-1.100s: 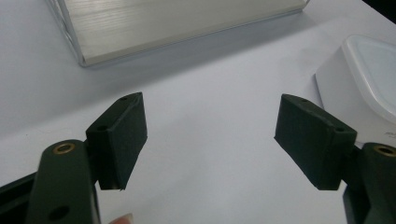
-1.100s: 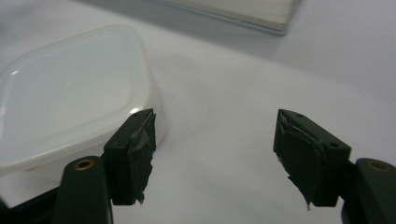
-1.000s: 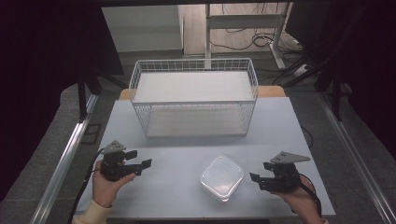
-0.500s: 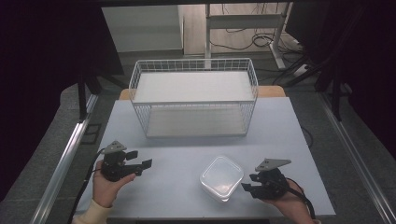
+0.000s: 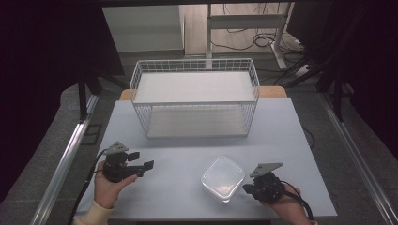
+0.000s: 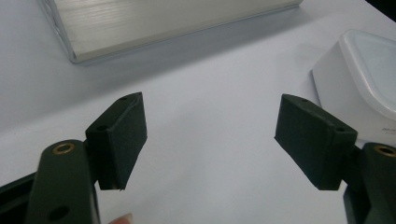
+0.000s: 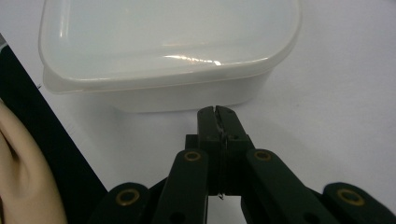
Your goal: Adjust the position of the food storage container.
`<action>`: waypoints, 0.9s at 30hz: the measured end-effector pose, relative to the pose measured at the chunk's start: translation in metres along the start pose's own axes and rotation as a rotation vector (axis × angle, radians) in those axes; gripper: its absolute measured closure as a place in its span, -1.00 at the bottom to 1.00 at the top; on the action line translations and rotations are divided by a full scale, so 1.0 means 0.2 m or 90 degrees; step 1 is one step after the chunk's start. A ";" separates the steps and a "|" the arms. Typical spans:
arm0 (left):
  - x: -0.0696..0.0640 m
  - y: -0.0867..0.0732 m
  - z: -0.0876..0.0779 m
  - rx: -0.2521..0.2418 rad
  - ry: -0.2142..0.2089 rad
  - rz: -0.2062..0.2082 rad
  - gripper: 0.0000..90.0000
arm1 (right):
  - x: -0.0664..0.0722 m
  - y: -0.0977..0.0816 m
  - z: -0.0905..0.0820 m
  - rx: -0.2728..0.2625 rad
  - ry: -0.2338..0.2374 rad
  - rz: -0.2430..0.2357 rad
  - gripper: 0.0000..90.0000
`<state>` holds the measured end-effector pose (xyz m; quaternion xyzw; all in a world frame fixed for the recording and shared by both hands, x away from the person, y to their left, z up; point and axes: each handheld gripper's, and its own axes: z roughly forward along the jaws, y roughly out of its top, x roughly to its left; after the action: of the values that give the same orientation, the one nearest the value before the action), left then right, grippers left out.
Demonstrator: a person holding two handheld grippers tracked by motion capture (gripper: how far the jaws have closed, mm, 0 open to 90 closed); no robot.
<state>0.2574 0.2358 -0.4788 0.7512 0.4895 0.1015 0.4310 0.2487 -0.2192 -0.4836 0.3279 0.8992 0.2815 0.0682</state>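
Observation:
A clear lidded plastic container (image 5: 223, 178) sits near the front of the white table (image 5: 281, 126). My right gripper (image 5: 247, 189) is low at its right side. In the right gripper view its jaws have just been closing and now meet with nothing between them, the right gripper (image 7: 217, 112) tip just short of the container (image 7: 168, 46) wall. My left gripper (image 5: 142, 160) rests at the front left, held by a hand. The left gripper (image 6: 210, 135) is open over bare table, with the container (image 6: 369, 79) off to its right.
A white wire basket (image 5: 195, 62) with a pale board floor stands at the back middle of the table. The table's front edge is close behind both hands. Cables trail from each gripper.
My right gripper has moved left and down toward the container and its jaws have come together. The left gripper has stayed where it was.

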 end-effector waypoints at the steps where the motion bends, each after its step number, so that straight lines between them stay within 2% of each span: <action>1: 0.00 0.00 0.00 0.000 0.000 0.000 -0.44 | 0.00 0.00 0.00 0.000 0.000 0.000 0.98; 10: 0.00 0.00 0.00 -0.001 -0.001 0.000 -0.44 | 0.03 0.02 0.02 -0.010 -0.006 -0.002 0.98; 27: 0.00 0.00 0.01 0.005 0.000 0.002 -0.44 | 0.02 0.08 0.05 -0.021 -0.019 -0.003 0.99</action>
<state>0.2583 0.2339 -0.4807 0.7534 0.4889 0.1002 0.4282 0.2580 -0.2022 -0.4832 0.3286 0.8941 0.2916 0.0874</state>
